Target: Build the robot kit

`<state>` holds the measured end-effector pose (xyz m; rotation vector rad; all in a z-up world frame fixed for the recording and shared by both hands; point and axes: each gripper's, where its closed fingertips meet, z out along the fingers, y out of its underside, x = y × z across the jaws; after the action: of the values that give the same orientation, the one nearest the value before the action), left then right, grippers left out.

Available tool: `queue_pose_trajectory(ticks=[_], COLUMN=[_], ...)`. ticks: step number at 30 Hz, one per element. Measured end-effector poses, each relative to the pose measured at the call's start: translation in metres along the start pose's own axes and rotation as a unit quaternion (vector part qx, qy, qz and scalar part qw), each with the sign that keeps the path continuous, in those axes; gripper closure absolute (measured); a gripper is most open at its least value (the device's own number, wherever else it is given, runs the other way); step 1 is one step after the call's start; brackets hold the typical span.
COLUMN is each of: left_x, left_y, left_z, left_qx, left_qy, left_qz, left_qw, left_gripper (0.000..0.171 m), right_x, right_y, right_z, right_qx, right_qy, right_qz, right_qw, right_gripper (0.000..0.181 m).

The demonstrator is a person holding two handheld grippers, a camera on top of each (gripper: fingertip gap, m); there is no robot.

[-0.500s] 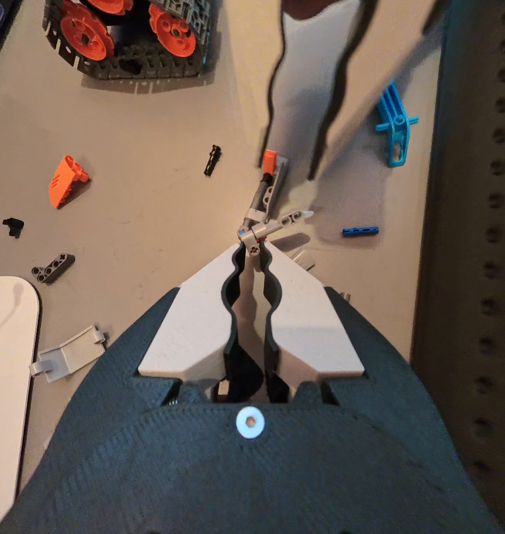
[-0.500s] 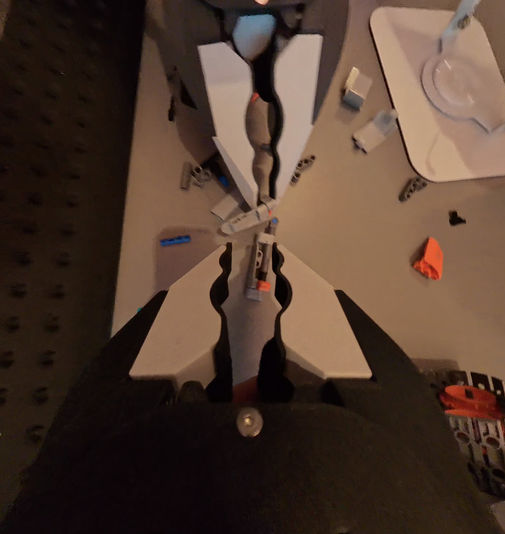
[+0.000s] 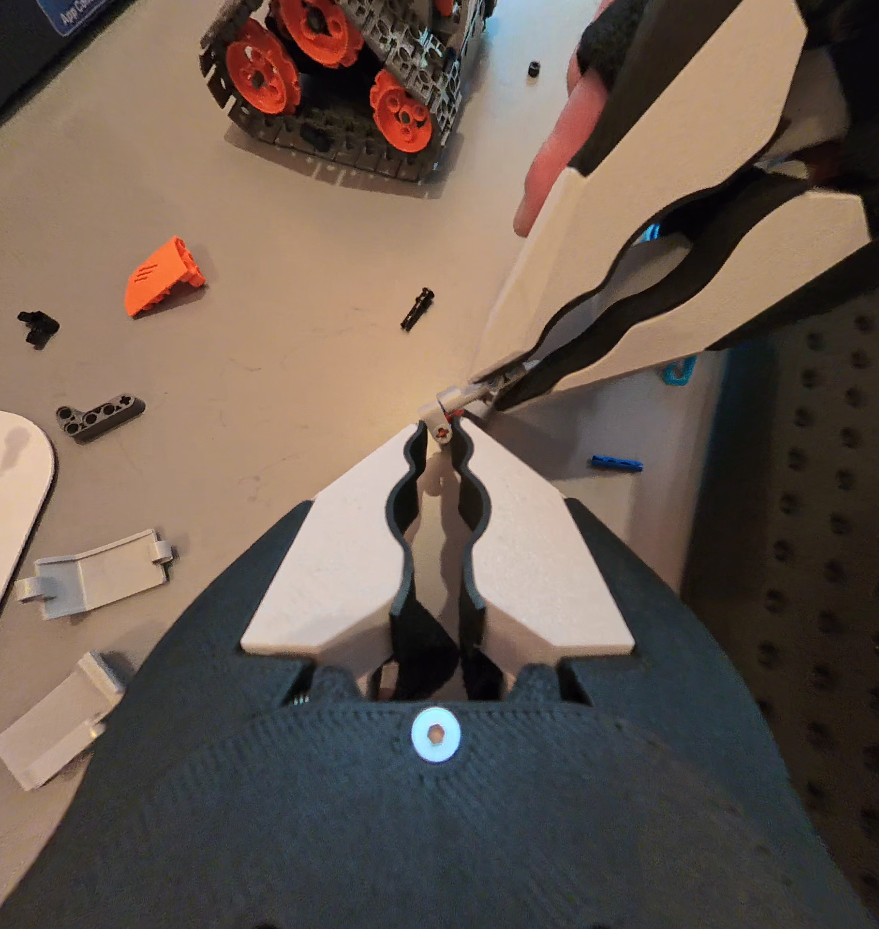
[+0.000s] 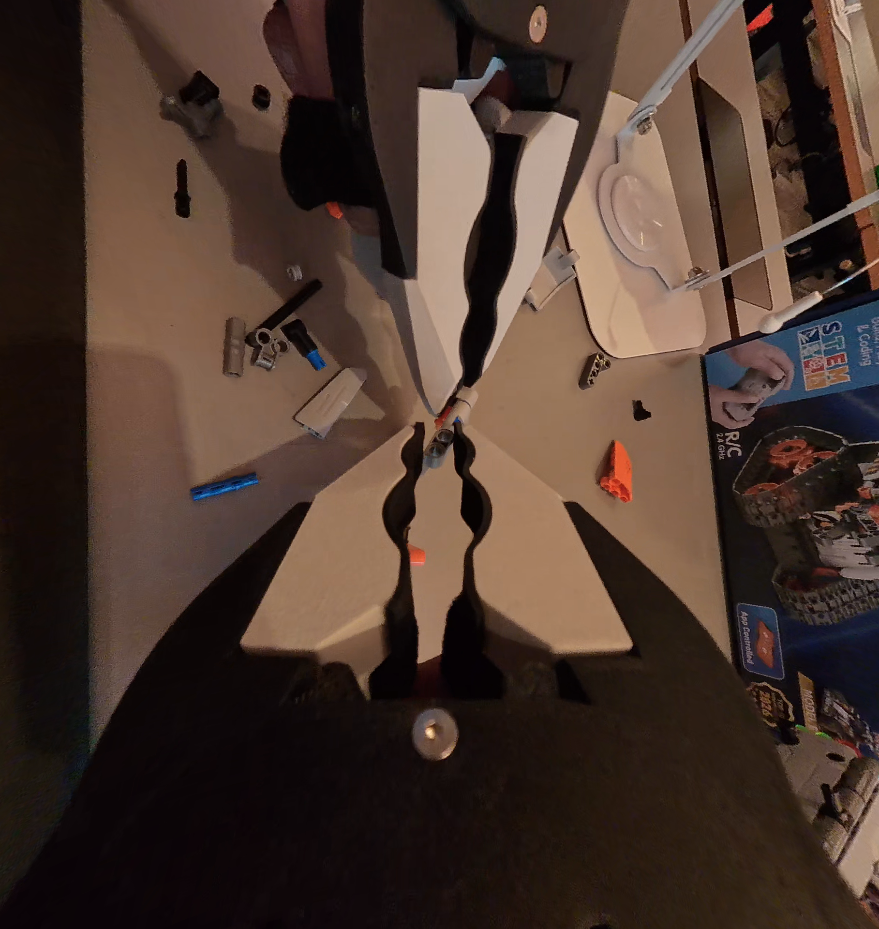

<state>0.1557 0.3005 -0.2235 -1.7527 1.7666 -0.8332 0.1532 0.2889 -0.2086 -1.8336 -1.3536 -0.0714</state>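
The right gripper [image 3: 492, 389] is no longer hanging blurred and wide above the table as it was half a second ago. In the left wrist view it now reaches in from 2 o'clock, and its tips are pinched on the far end of the small grey assembly [image 3: 457, 399]. The left gripper [image 3: 440, 427] keeps its narrow clamp on the near joint, the one with the red axle end. The assembly therefore spans tip to tip at the centre of both views. It seems to be lifted off the table [image 3: 276, 352], though the angle leaves that unsure.

In the right wrist view the right gripper [image 4: 437, 437] grips the holed grey beam, and the left gripper [image 4: 460, 397] comes down from 12 o'clock.

In the left wrist view:
- A tracked vehicle [image 3: 336, 85] with orange wheels stands at 11 o'clock.
- An orange wedge [image 3: 163, 276] and a black connector [image 3: 37, 327] lie at 10 o'clock.
- A black pin [image 3: 417, 309] lies at 12 o'clock, near the tips.
- A dark bent beam [image 3: 100, 414] and a white tray [image 3: 5, 502] are at 9 o'clock.
- Two grey panels [image 3: 95, 573] are at 8 o'clock.
- A blue axle [image 3: 615, 463] lies at 3 o'clock, just beside the perforated mat [image 3: 804, 553].

In the right wrist view a printed box [image 4: 804, 477] sits at 3 o'clock and a cluster of loose parts [image 4: 271, 342] at 10 o'clock. Nothing lies between the two grippers except the piece they share
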Motion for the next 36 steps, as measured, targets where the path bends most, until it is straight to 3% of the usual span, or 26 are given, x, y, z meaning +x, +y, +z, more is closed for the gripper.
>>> queue_pose_trajectory(ticks=[10,15,19,28,31,36], left_x=[0.005,-0.001,0.008,0.014,0.008,0.004], left_y=[-0.009,-0.012,-0.021,-0.018,-0.014,-0.007], left_z=[-0.005,-0.007,-0.008,-0.006,-0.006,-0.004], left_qx=[0.03,0.044,0.074,0.071,0.06,0.041], left_qy=[0.008,-0.026,-0.009,0.003,0.0,0.005], left_qz=[0.052,0.11,0.135,0.16,0.153,0.151], left_qw=[0.998,0.993,0.988,0.985,0.986,0.988], left_gripper=[0.16,0.143,0.15,0.156,0.157,0.157], right_x=[0.015,0.018,0.015,0.011,0.015,-0.004], right_y=[-0.001,0.003,0.002,-0.001,0.006,0.04], right_z=[-0.015,-0.018,-0.018,-0.019,-0.018,-0.016], right_qx=[0.08,0.111,0.118,0.131,0.114,0.023], right_qy=[-0.068,-0.11,-0.128,-0.151,-0.139,-0.151], right_qz=[0.11,0.162,0.163,0.174,0.182,0.143], right_qw=[0.988,0.974,0.971,0.964,0.967,0.978], right_gripper=[0.177,0.178,0.177,0.177,0.165,0.149])
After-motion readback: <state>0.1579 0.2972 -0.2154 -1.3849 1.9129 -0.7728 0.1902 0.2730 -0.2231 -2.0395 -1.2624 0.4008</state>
